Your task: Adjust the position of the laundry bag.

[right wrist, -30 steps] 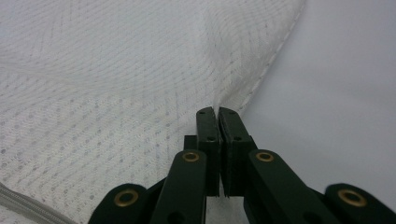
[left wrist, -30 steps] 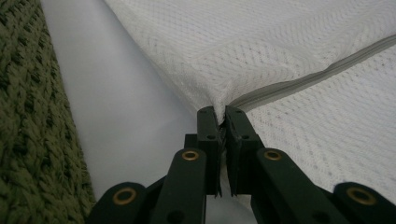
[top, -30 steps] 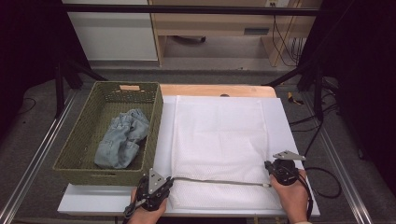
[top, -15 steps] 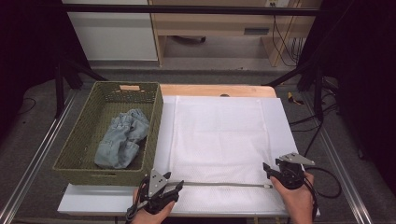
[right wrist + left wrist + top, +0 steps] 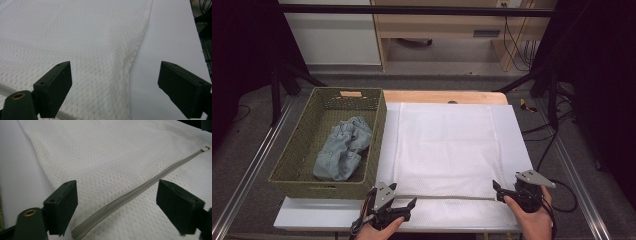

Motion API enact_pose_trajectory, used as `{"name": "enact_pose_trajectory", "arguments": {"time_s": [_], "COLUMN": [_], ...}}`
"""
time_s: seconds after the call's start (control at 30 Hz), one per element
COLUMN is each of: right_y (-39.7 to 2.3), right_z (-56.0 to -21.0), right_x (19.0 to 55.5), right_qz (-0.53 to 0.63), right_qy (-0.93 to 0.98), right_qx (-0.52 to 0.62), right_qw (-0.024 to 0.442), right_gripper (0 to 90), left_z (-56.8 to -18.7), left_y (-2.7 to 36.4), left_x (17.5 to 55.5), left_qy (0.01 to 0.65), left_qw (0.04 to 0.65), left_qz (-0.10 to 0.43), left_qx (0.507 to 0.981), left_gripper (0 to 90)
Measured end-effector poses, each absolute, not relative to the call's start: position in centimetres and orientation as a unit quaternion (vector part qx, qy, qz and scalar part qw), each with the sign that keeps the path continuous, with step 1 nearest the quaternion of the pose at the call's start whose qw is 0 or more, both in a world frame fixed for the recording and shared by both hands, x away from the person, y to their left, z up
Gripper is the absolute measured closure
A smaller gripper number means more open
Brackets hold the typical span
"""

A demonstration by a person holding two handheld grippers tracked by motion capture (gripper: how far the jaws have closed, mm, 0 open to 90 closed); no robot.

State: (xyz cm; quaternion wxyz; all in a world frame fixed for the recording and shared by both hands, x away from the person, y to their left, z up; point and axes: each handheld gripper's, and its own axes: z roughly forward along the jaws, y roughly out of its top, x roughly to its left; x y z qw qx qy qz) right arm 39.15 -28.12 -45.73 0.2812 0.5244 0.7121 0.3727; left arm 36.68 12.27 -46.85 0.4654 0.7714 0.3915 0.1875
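A white mesh bag [image 5: 447, 150] lies flat on the white table top [image 5: 512, 130]. Its grey zipper [image 5: 135, 193] runs along the near edge to a small metal pull [image 5: 205, 148]. My left gripper [image 5: 412, 204] hovers at the bag's near left corner, pointing right. Its jaws have just been opening and stand open [image 5: 117, 202] over the zipper without touching it. My right gripper [image 5: 497, 187] is at the near right corner, pointing left. Its jaws have also just been opening and stand wide [image 5: 115, 82], with the bag's side seam [image 5: 136, 50] below them and nothing held.
A green wicker basket [image 5: 292, 165] stands left of the bag and holds crumpled blue jeans [image 5: 341, 150]. A strip of wooden table [image 5: 437, 96] shows at the far edge. Dark stands and cables [image 5: 557, 125] are beyond the right side.
Both grippers were shut on the bag's near edge, holding the zipper taut between them. They have opened and let go, and the edge now lies flat. My right hand drew slightly right.
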Motion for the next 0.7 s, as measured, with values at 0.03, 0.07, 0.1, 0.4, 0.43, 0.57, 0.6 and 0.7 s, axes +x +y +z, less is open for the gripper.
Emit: {"name": "enact_pose_trajectory", "arguments": {"time_s": [0.03, 0.07, 0.1, 0.4, 0.43, 0.57, 0.6, 0.7], "right_y": [-28.1, -28.1, -28.1, -28.4, -28.7, -29.2, -29.3, -29.4], "right_z": [-45.7, -45.7, -45.7, -45.2, -45.1, -45.0, -45.0, -45.2], "right_x": [38.7, 38.5, 38.5, 36.7, 36.3, 35.4, 35.2, 35.0], "right_qz": [0.378, 0.380, 0.380, 0.393, 0.394, 0.399, 0.400, 0.395], "right_qy": [0.717, 0.719, 0.719, 0.719, 0.717, 0.712, 0.712, 0.715], "right_qx": [0.513, 0.507, 0.507, 0.491, 0.492, 0.495, 0.495, 0.495], "right_qw": [0.281, 0.285, 0.285, 0.296, 0.297, 0.298, 0.297, 0.296], "right_gripper": [6.3, 6.2, 6.2, 6.1, 6.0, 6.0, 6.1, 6.9], "left_z": [-46.8, -46.8, -46.8, -46.8, -46.8, -46.7, -46.7, -46.7], "left_y": [12.2, 12.2, 12.1, 11.9, 11.9, 11.8, 11.8, 11.9], "left_x": [36.6, 36.6, 36.5, 36.2, 36.1, 36.1, 36.1, 36.1], "left_qy": [0.390, 0.389, 0.388, 0.381, 0.379, 0.374, 0.374, 0.375], "left_qw": [0.466, 0.468, 0.468, 0.472, 0.472, 0.476, 0.477, 0.476], "left_qz": [0.187, 0.186, 0.184, 0.179, 0.177, 0.177, 0.177, 0.176], "left_qx": [0.772, 0.772, 0.772, 0.775, 0.776, 0.776, 0.775, 0.775], "left_gripper": [11.6, 9.9, 9.9, 4.6, 4.6, 4.5, 4.5, 4.5]}}
